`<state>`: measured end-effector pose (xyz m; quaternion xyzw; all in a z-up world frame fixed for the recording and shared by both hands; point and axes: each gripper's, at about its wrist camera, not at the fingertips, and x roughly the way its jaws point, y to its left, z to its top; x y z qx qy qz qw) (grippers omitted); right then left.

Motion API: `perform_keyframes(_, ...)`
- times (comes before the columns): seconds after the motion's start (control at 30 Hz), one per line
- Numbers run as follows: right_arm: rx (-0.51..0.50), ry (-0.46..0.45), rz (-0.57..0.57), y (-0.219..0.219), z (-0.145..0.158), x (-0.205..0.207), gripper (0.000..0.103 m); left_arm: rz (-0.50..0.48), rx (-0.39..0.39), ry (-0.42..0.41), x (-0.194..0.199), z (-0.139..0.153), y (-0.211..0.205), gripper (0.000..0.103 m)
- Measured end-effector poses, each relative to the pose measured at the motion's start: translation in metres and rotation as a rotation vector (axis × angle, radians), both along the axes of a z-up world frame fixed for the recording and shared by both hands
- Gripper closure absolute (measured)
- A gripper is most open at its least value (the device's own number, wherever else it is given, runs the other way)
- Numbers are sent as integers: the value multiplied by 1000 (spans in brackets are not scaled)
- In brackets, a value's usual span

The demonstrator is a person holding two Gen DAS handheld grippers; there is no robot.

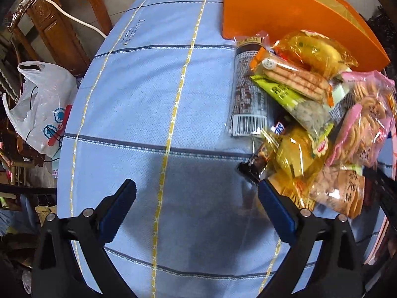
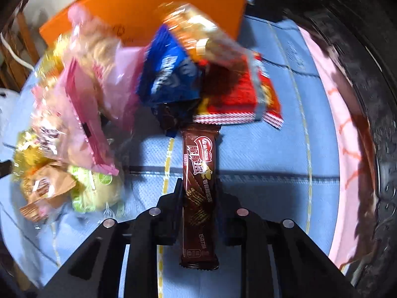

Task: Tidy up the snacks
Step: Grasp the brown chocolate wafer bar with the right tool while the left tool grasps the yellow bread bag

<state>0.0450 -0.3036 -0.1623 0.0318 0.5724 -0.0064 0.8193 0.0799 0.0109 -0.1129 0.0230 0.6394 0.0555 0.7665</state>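
In the right wrist view, the right gripper [image 2: 197, 186] is seen clamped on a brown chocolate wafer bar [image 2: 199, 191], which lies lengthwise between the two fingers and runs away from the camera over the blue checked cloth [image 2: 260, 149] that covers the tabletop. The far end of the bar reaches the near edge of a loose heap of snacks. Just beyond it a blue packet [image 2: 168, 74] and a red packet [image 2: 238, 92] are seen lying side by side, with a golden-brown packet [image 2: 201, 32] across the top of both. To the left of these a pink bag [image 2: 86, 104] is blurred, and nearer the camera on that side a green-and-yellow packet [image 2: 96, 186] and a tan packet [image 2: 44, 186] are found. Behind the heap an orange board [image 2: 139, 10] is seen.

In the left wrist view, the left gripper [image 1: 197, 191] is held with its fingers wide apart above the bare cloth, nothing between them. A dark wrapper end [image 1: 248, 171] lies just beside the tip of the right-hand finger. Farther off, a packet of biscuit sticks [image 1: 292, 77] and a long packet with a barcode [image 1: 248, 99] are seen in the pile. Off the tabletop to the left a white plastic bag [image 1: 42, 106] is visible.
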Motion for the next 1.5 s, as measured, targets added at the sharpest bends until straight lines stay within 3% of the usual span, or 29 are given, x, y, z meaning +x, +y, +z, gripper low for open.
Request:
perform_keyframes(0.2,72,-7,-11,-7,14,-21,79,-38,-49,-17,11,1,-20,7)
perform_keyframes(0.37,91,-5,12,11,20,-31,79,-76,15,-51,30,-2,-39,7)
perform_keyframes(0.53,102,-5,32,18,26,-32,79,-202,158,-105,42,10,-53,4)
perform_keyframes(0.7,108,-4,47,21,30,-28,79,-423,278,-195,25,17,-65,4)
perform_keyframes(0.93,115,5,70,29,32,-25,79,-469,158,-228,21,41,-64,4)
perform_keyframes(1.07,120,11,74,24,30,-19,79,-521,64,-203,18,45,-77,4)
perform_keyframes(1.3,124,20,66,22,28,-19,79,-612,87,-55,28,-14,-112,4)
perform_keyframes(1.4,125,28,55,18,26,-18,79,-628,117,-43,34,-32,-126,4)
perform_keyframes(1.43,126,30,52,18,25,-18,79,-622,102,-41,38,-33,-126,18)
perform_keyframes(1.47,130,32,49,16,25,-18,79,-605,39,-11,43,-35,-124,33)
perform_keyframes(1.5,133,31,47,15,25,-18,79,-584,-30,21,45,-34,-122,57)
